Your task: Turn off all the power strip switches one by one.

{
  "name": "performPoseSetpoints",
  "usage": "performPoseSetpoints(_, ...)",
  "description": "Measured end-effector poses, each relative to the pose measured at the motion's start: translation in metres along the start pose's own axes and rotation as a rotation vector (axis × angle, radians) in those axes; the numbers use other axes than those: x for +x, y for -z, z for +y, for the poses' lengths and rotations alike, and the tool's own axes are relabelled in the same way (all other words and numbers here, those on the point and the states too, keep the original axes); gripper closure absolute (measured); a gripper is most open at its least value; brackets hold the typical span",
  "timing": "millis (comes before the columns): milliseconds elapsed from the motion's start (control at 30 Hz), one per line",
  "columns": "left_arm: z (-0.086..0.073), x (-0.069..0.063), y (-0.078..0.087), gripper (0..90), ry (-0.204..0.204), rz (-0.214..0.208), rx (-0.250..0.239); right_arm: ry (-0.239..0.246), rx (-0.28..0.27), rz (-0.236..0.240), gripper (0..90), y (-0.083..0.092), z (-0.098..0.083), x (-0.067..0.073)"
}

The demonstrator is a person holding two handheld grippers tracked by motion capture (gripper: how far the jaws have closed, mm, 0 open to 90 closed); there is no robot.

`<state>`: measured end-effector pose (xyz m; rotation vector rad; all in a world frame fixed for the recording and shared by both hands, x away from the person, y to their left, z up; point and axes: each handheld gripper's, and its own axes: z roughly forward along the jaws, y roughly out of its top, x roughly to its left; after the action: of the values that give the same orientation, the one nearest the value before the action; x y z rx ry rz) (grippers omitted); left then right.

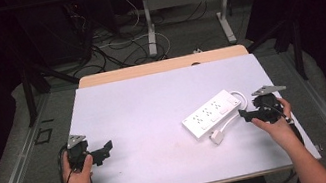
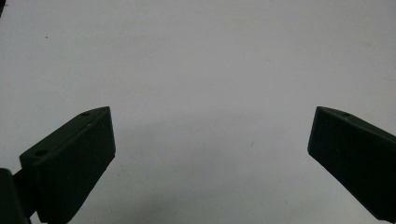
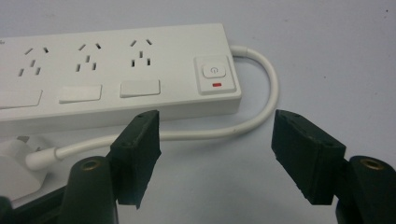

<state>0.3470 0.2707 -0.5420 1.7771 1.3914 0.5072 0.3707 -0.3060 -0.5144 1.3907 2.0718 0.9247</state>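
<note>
The right tongs stand apart over the power strip's white cable, while the left tongs gape above the desk.

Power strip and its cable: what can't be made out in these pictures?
- Power strip: its far end is cut off by the left edge of the right gripper view.
- Plug: partly cut off there by the left edge and hidden behind the right gripper; its prongs are unseen.
- Switch: too small in the high view to read.
</note>
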Motion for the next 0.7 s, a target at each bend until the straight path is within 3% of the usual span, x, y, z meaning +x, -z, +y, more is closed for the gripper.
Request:
performPoseSetpoints(433, 0.000, 0.000, 0.000, 0.7, 0.005, 0.002, -0.002, 0.017, 0.039, -0.021, 38.8, -0.006, 0.027, -0.006)
performPoseSetpoints(467, 0.000, 0.000, 0.000, 0.7, 0.008, 0.003, -0.003, 0.017, 0.041, -0.038, 40.8, -0.008, 0.031, -0.006)
performPoseSetpoints(700, 0.000, 0.000, 0.000, 0.7, 0.005, 0.003, 0.003, -0.014, 0.076, 0.008, 58.2, -0.018, 0.040, -0.007)
